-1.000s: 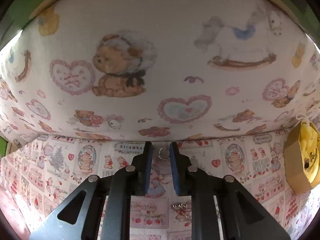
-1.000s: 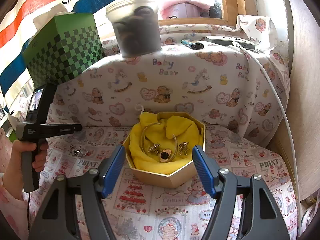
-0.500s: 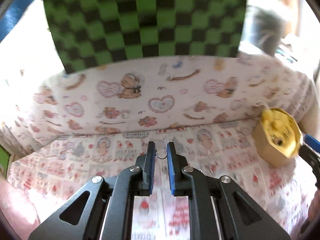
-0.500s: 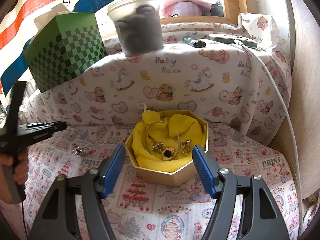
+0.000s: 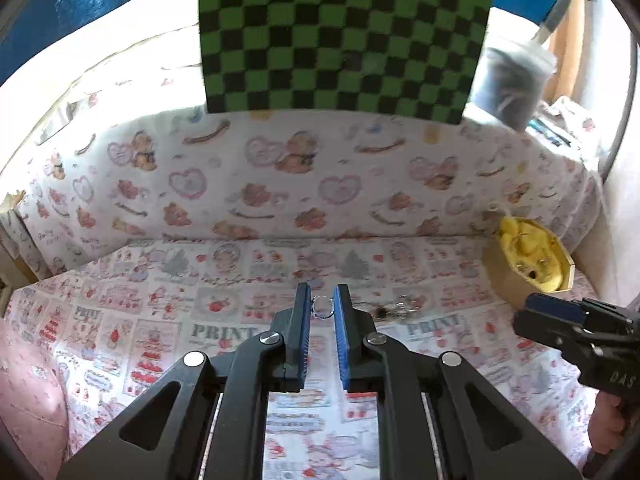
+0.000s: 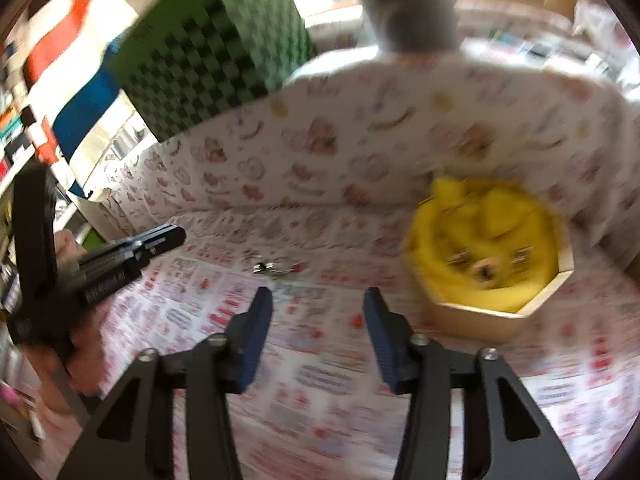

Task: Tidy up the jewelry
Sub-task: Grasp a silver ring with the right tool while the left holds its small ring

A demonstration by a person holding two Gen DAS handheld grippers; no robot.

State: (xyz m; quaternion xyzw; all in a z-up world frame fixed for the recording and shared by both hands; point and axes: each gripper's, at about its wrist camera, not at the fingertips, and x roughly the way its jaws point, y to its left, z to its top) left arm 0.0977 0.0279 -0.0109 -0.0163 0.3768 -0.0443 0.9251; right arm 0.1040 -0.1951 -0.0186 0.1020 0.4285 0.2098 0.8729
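Observation:
My left gripper [image 5: 322, 307] is shut on a small silver ring [image 5: 322, 306], held above the printed cloth; the gripper also shows at the left of the right wrist view [image 6: 168, 236]. My right gripper [image 6: 318, 300] is open and empty; it shows at the right edge of the left wrist view [image 5: 548, 314]. A gold hexagonal box [image 6: 508, 320] lined with yellow cloth [image 6: 492, 220] holds several jewelry pieces [image 6: 484, 264]; it sits right of the right gripper and far right in the left wrist view [image 5: 504, 276]. Loose jewelry [image 6: 276, 268] [image 5: 394, 310] lies on the cloth ahead.
A cloth-covered raised ledge [image 5: 320, 168] runs behind the work area. A green checkered box [image 5: 344, 36] [image 6: 208, 64] and a plastic container [image 5: 512, 80] stand on it. The right wrist view is motion-blurred.
The left gripper has pulled back and up from the ledge with the ring in it. The right gripper has swung left, so the gold box now sits to its right.

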